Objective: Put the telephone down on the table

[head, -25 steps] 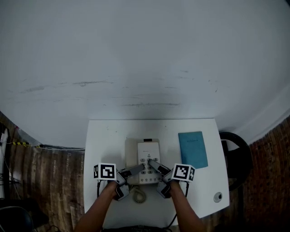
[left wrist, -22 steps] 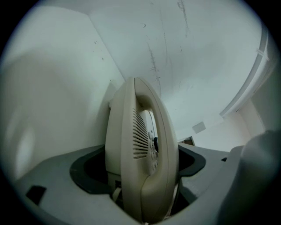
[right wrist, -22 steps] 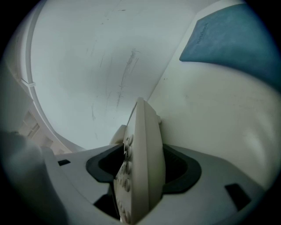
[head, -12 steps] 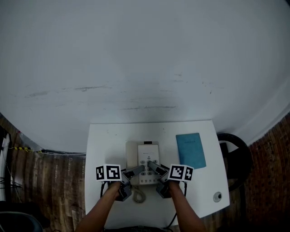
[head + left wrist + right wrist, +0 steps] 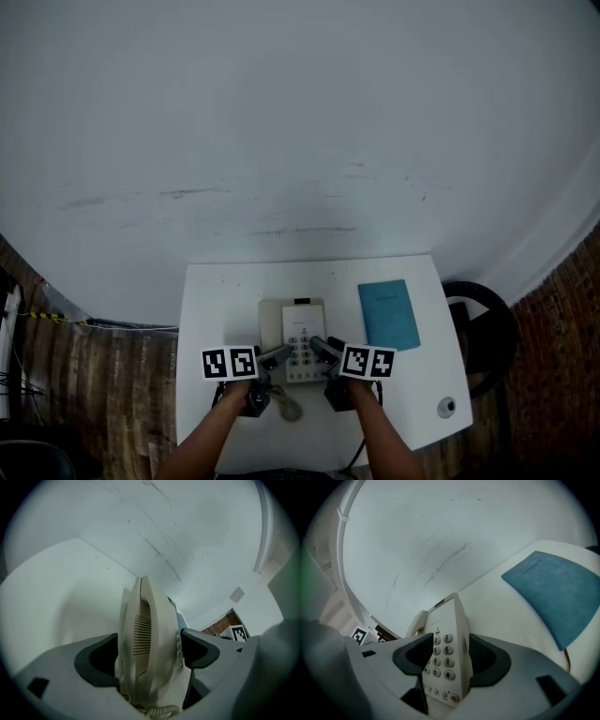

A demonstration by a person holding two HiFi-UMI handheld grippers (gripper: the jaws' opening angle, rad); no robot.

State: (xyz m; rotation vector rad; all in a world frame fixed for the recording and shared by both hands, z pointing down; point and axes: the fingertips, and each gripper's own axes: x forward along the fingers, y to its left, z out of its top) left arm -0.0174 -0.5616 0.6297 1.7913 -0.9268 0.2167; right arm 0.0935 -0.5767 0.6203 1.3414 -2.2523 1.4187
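Left hand-held gripper (image 5: pixel 275 357): clamped across the handset side of the telephone (image 5: pixel 302 328), a pad on either face. The telephone sits mid-worktop (image 5: pixel 225 300); seated or just clear, cannot tell. Right hand-held gripper (image 5: pixel 322 349): jaws closing on the keypad side, pads at face and underside. Judged step: set-down. Next: lower level, then release both. Bare room left; blue notebook (image 5: pixel 386 314) close on the right; front edge near.

Keys 2, 3, 5, 6, 8, 9, 0, # on telephone (image 5: pixel 446 660), lettering on blue notebook (image 5: pixel 555 592) unreadable
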